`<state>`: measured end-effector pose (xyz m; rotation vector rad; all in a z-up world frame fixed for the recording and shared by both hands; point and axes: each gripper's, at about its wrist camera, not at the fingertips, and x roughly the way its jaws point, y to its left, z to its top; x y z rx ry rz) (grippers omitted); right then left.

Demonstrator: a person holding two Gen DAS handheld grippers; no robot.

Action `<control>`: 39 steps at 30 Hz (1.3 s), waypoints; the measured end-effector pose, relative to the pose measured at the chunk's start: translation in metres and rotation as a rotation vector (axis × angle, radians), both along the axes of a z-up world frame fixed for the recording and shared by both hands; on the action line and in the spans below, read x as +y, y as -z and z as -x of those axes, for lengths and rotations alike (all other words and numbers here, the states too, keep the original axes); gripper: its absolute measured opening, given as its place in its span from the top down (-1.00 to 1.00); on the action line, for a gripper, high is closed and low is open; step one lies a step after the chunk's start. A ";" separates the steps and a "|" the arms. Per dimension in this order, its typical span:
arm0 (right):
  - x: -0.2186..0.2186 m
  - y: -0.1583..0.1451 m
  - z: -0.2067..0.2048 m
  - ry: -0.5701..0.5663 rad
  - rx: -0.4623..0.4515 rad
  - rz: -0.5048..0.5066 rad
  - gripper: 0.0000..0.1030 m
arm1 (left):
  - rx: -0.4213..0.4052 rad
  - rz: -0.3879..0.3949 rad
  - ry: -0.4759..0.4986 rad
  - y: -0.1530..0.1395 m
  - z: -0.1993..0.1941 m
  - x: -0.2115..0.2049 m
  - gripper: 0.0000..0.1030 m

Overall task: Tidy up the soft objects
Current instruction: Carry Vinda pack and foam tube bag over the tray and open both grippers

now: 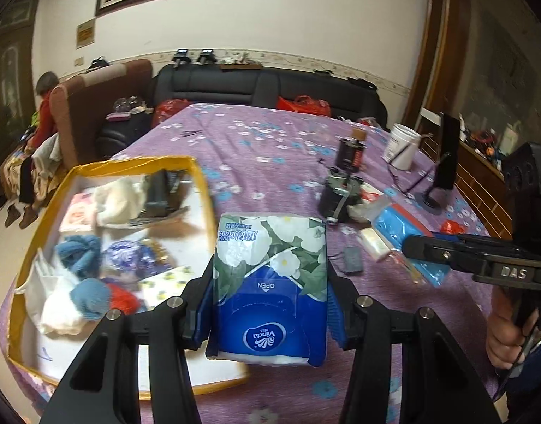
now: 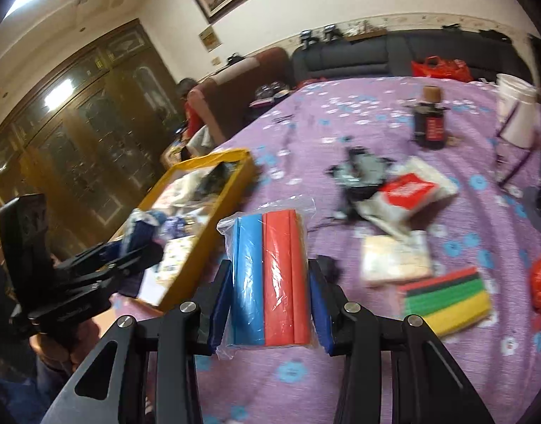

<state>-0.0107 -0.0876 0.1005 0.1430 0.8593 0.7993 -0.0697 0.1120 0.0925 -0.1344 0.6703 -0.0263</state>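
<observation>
At the bottom centre of the left wrist view, the left claw (image 1: 270, 304) is clamped on a tissue pack (image 1: 270, 282), its blue pads pressing both long sides. The pack is soft plastic, deep blue at the near end with a white "Vinda" logo and the word "OPEN", and printed with white flowers and green leaves at the far end; it is held above the purple flowered cloth of the bench (image 1: 270, 148).

At the bottom centre of the right wrist view, the right claw (image 2: 270, 293) is closed on a clear plastic bag of foam strips (image 2: 270, 275), blue on the left and red on the right, with the bag's loose top crumpled beyond the strips.

To the left in both views sits a yellow-rimmed box (image 1: 34, 233) with a white floor, on the bench. Inside lie blue knitted pieces (image 1: 81, 254), a white plastic bag (image 1: 55, 293), a cream fluffy item (image 1: 118, 201) and a lemon-print pack (image 1: 164, 282).

To the right in the right wrist view lie a bundle of red, green and yellow strips (image 2: 447, 300), a pale flat pack (image 2: 394, 258) and a white pack with a red label (image 2: 408, 190).

Farther back stand a dark bottle (image 2: 429, 123) and a white tub (image 2: 517, 113). A black sofa (image 1: 263, 88) lines the wall at the top.
</observation>
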 end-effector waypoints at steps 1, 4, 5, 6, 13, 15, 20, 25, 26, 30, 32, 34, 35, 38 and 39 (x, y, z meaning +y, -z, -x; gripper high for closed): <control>0.009 -0.002 0.001 -0.016 0.000 0.001 0.14 | -0.002 0.005 -0.015 0.001 0.002 0.007 0.01; 0.035 -0.008 0.005 -0.055 0.001 0.001 0.13 | 0.000 0.029 -0.059 0.005 0.008 0.030 0.01; 0.046 -0.011 0.006 -0.069 0.001 -0.002 0.13 | 0.001 0.034 -0.074 0.007 0.010 0.037 0.01; 0.057 -0.014 0.009 -0.085 0.000 -0.004 0.13 | 0.004 0.038 -0.086 0.008 0.011 0.043 0.01; 0.132 -0.024 0.011 -0.162 -0.023 0.013 0.13 | 0.047 0.068 -0.199 0.029 0.022 0.095 0.01; 0.154 -0.020 0.008 -0.181 -0.008 0.019 0.13 | 0.049 0.075 -0.223 0.033 0.027 0.106 0.01; 0.198 0.006 -0.009 -0.181 0.061 0.077 0.13 | 0.071 0.076 -0.244 0.043 0.034 0.119 0.01; 0.222 0.024 -0.031 -0.136 0.085 0.135 0.13 | 0.080 0.066 -0.237 0.049 0.032 0.119 0.01; 0.224 0.027 -0.034 -0.126 0.092 0.143 0.13 | 0.081 0.070 -0.235 0.050 0.032 0.119 0.01; 0.235 0.041 -0.050 -0.102 0.131 0.161 0.13 | 0.085 0.066 -0.226 0.053 0.029 0.117 0.01; 0.237 0.044 -0.057 -0.093 0.149 0.159 0.13 | 0.087 0.068 -0.225 0.055 0.028 0.117 0.01; 0.240 0.046 -0.063 -0.083 0.160 0.156 0.13 | 0.092 0.069 -0.226 0.057 0.027 0.118 0.00; 0.242 0.046 -0.065 -0.078 0.157 0.157 0.13 | 0.093 0.067 -0.225 0.057 0.026 0.116 0.00; 0.250 0.046 -0.072 -0.068 0.148 0.166 0.13 | 0.096 0.058 -0.226 0.058 0.024 0.114 0.00; 0.252 0.046 -0.074 -0.067 0.146 0.166 0.10 | 0.098 0.056 -0.225 0.059 0.024 0.113 0.00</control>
